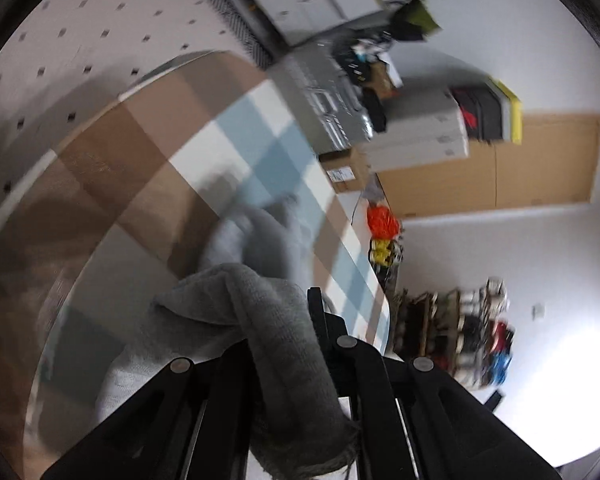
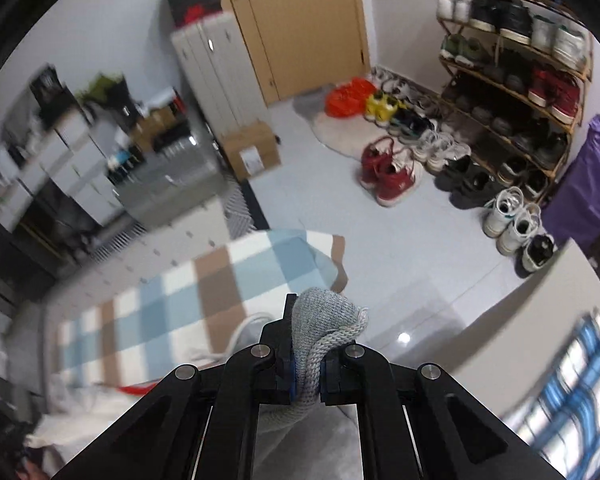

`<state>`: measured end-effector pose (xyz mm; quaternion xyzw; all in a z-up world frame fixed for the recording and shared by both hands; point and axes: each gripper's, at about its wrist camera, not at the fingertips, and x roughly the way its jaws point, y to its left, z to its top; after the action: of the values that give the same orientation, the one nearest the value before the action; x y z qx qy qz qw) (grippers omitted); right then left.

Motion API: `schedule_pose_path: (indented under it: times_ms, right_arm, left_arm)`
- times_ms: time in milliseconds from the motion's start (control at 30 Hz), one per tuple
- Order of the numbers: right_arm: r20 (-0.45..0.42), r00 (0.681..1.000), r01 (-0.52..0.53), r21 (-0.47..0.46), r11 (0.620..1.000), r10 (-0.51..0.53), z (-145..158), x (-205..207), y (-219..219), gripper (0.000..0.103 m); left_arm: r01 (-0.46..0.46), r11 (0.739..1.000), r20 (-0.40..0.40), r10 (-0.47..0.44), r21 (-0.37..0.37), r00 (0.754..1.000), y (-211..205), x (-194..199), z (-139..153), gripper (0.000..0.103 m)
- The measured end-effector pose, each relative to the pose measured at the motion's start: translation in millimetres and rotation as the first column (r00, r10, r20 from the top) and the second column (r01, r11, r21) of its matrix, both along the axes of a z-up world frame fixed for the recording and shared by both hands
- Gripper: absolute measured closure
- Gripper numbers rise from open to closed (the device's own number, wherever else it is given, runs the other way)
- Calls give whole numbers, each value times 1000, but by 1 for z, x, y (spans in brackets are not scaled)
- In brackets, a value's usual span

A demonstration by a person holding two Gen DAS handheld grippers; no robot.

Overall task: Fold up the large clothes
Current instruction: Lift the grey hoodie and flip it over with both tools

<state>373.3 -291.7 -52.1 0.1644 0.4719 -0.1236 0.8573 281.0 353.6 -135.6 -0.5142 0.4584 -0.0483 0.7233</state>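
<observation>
A grey knitted garment [image 1: 260, 320] is held up in the air by both grippers. My left gripper [image 1: 288, 344] is shut on a thick fold of it; the cloth drapes over the fingers and hangs down toward the checked blanket [image 1: 148, 168]. My right gripper [image 2: 306, 356] is shut on a ribbed edge of the same garment [image 2: 324, 320], which bunches up above the fingers. More grey cloth hangs below the right gripper [image 2: 312, 440]. The left view is tilted and blurred.
A bed with a brown, blue and white checked blanket [image 2: 204, 296] lies below. A shoe rack [image 2: 512, 80], loose shoes [image 2: 392, 176], a cardboard box [image 2: 252, 152], white cabinets [image 2: 216, 68], a wooden door [image 2: 300, 28] and a purple bag [image 2: 588, 184] stand around the floor.
</observation>
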Motion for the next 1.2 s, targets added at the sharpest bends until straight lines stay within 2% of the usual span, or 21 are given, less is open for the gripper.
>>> schedule_pose_path:
  times_ms: [133, 200, 233, 267, 300, 333, 367, 433, 467, 567, 667, 767, 833, 867, 900, 967, 1067, 1133, 1200]
  right_arm:
    - [-115, 993, -8, -68, 998, 0, -54, 33, 8, 96]
    - [-178, 984, -2, -31, 1000, -4, -81, 36, 5, 92]
    - [-195, 981, -3, -21, 1000, -1, -88, 34, 3, 89]
    - [-200, 980, -2, -20, 1000, -2, -91, 31, 2, 85]
    - [-186, 982, -14, -18, 1000, 11, -90, 25, -1, 75]
    - [-176, 984, -17, -30, 999, 11, -85, 20, -3, 59]
    - [-155, 988, -16, -50, 999, 8, -77, 14, -6, 51]
    - [-40, 999, 11, -60, 998, -14, -49, -12, -17, 29]
    - [-41, 998, 40, -60, 997, -42, -40, -19, -19, 25]
    - [93, 995, 36, -20, 999, -34, -4, -66, -25, 9]
    - [145, 987, -71, 41, 997, 64, 12, -109, -6, 6]
    - [163, 977, -159, 119, 980, 138, 12, -154, 19, 6]
    - [186, 967, -211, 213, 954, 172, 2, -191, 35, 5]
    - [184, 967, -220, 247, 944, 177, -3, -204, 41, 5]
    - [187, 965, -237, 302, 923, 186, -14, -221, 48, 5]
    - [170, 968, -236, 373, 897, 184, -32, -235, 53, 5]
    - [133, 982, -181, 485, 856, 132, -67, -252, 48, 5]
    - [106, 992, -119, 555, 823, 71, -84, -254, 38, 5]
    - [96, 995, -70, 631, 772, 12, -98, -252, 27, 5]
  left_arm:
    - [-39, 997, -41, 36, -63, 998, 5, 4, -34, 102]
    - [-48, 993, -81, 40, -107, 996, 7, 6, -43, 99]
    - [-53, 991, -101, 41, -120, 994, 9, 7, -45, 95]
    - [-56, 989, -92, 44, -138, 995, 12, 4, -46, 85]
    - [-55, 989, -67, 47, -137, 997, 14, -1, -37, 74]
    - [-53, 991, -33, 50, -121, 998, 16, -6, -26, 38]
    - [-62, 994, 15, 63, -92, 998, 18, -17, -10, 13]
    - [-35, 997, 140, 44, -68, 989, 18, -36, 25, 11]
    - [-5, 999, 183, 13, -41, 983, 17, -46, 41, 11]
    - [63, 996, 218, -75, 60, 973, 6, -79, 68, 3]
    - [146, 980, 200, -171, 135, 965, -11, -109, 73, 3]
    - [221, 951, 161, -258, 217, 953, -35, -139, 69, 3]
    - [231, 948, 160, -269, 220, 950, -44, -155, 60, 3]
    - [230, 950, 151, -265, 213, 952, -48, -147, 55, 3]
    - [224, 955, 133, -252, 196, 959, -49, -156, 48, 3]
    - [191, 972, 108, -206, 135, 973, -48, -167, 32, 3]
    - [132, 990, 62, -134, 42, 989, -42, -180, 17, 3]
    - [128, 990, 25, -130, 53, 991, -46, -184, 19, 3]
    - [132, 986, 17, -134, 105, 991, -47, -183, 18, 3]
